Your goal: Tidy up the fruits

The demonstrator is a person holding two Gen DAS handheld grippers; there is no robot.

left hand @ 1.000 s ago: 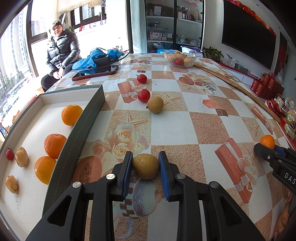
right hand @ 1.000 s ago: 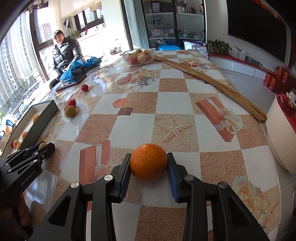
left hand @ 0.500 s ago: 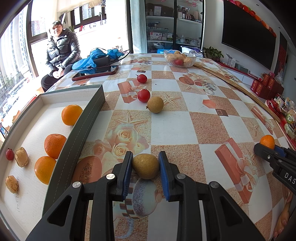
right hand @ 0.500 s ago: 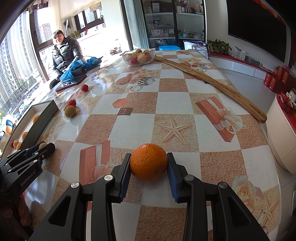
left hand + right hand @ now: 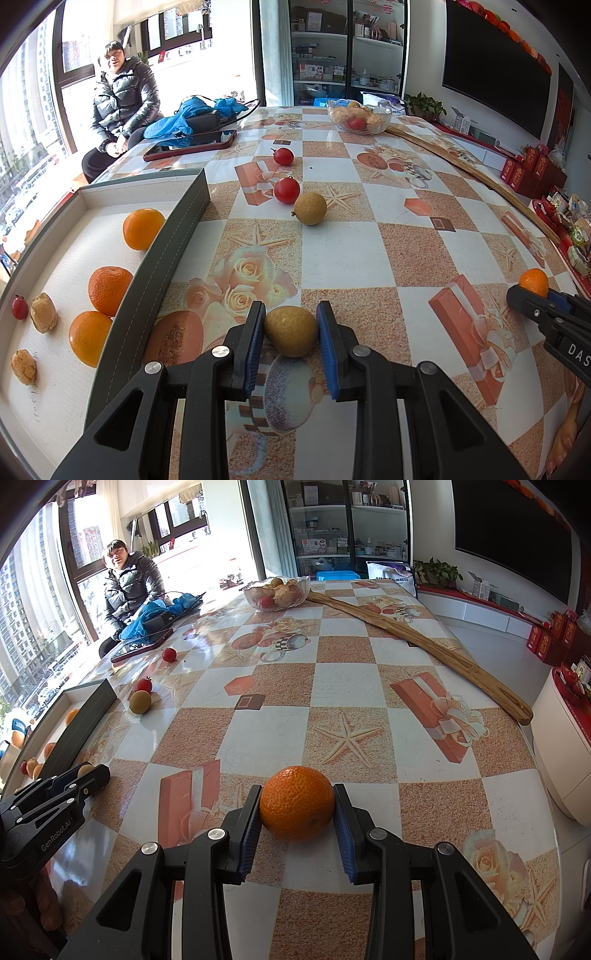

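Observation:
My left gripper (image 5: pixel 291 330) is shut on a yellow-brown round fruit (image 5: pixel 291 335), low over the table beside the tray. My right gripper (image 5: pixel 297 805) is shut on an orange (image 5: pixel 297 802) near the table's front right; it also shows in the left wrist view (image 5: pixel 533 282). The white tray (image 5: pixel 170 240) on the left holds three oranges (image 5: pixel 143 228), a small red fruit (image 5: pixel 19 307) and two tan pieces (image 5: pixel 43 312). Two red tomatoes (image 5: pixel 286 189) and a brown fruit (image 5: pixel 310 208) lie loose on the table.
A glass bowl of fruit (image 5: pixel 359 117) stands at the far end. A long wooden board (image 5: pixel 417 638) lies along the right side. A phone (image 5: pixel 190 144) and a blue bag (image 5: pixel 192 116) lie far left. A person (image 5: pixel 120 107) sits by the window.

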